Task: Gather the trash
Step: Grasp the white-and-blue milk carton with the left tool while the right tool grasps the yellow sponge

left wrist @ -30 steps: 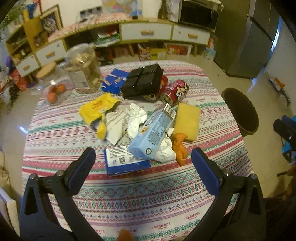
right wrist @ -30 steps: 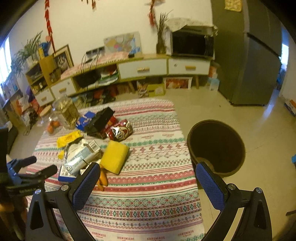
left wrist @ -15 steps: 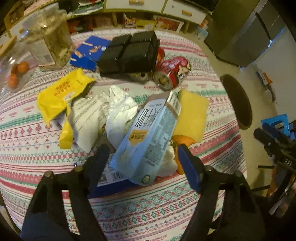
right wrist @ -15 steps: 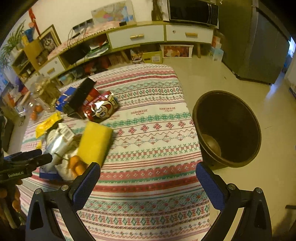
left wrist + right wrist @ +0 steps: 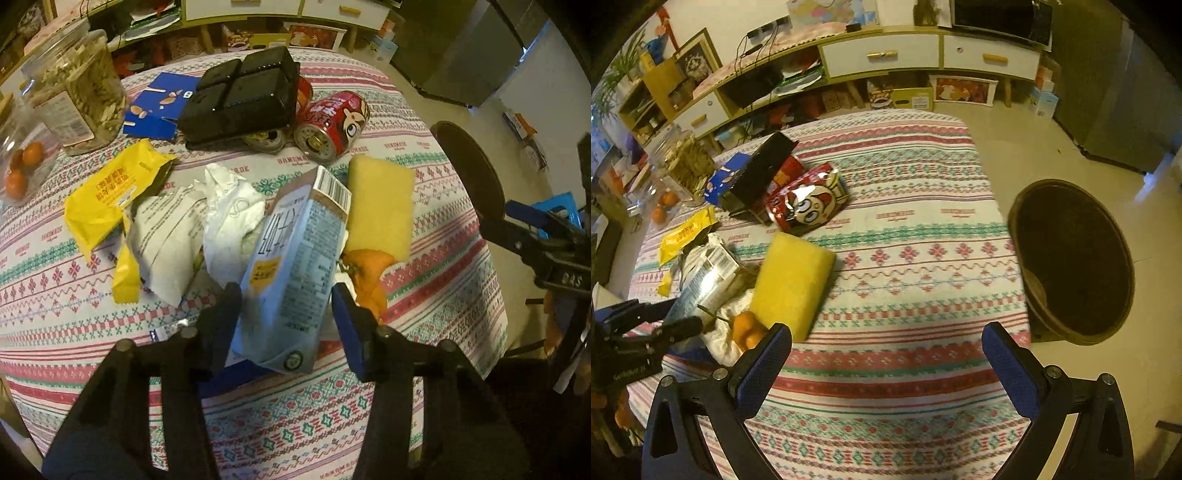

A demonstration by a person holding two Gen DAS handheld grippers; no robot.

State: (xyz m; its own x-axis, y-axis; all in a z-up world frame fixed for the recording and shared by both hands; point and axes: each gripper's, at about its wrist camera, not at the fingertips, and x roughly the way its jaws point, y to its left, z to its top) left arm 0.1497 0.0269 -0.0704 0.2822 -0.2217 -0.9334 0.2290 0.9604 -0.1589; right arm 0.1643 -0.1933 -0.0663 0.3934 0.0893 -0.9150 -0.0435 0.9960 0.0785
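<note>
A cluttered counter (image 5: pixel 424 122) under a striped, patterned cloth, seen from two cameras mounted on hand-held grippers. The step in hand appears to be the first pick of the trash collection: the left gripper (image 5: pixel 284 306) is closing around a pale blue drink carton (image 5: pixel 295 258) that lies tilted on a heap of wrappers near the counter's front edge.

In the left wrist view the carton sits at the centre, its barcoded end pointing toward 12 o'clock. The gripper's two blue pads flank the carton's lower body – the left pad looks to be touching its side, while the right pad stands just beside it, so the jaws are about half open and not yet clamped. Crumpled white paper (image 5: pixel 229 221) lies at 10 o'clock from the carton, a yellow wrapper (image 5: pixel 110 188) further out the same way, a yellow sponge (image 5: pixel 380 206) at 2 o'clock, and orange peel (image 5: pixel 365 266) at 3 o'clock. A red can (image 5: pixel 332 125) and a black tray (image 5: pixel 243 96) sit toward 12 o'clock.

The right gripper (image 5: pixel 886 354) hangs wide open over bare cloth, holding nothing; the sponge is at its 10 o'clock. The dark bin (image 5: pixel 1075 258) stands on the floor off the counter's edge, at 2 o'clock in that view.

The next move likely calls for finishing the squeeze – firmly enough to lift the carton without crushing it – then carrying it across to the bin.
</note>
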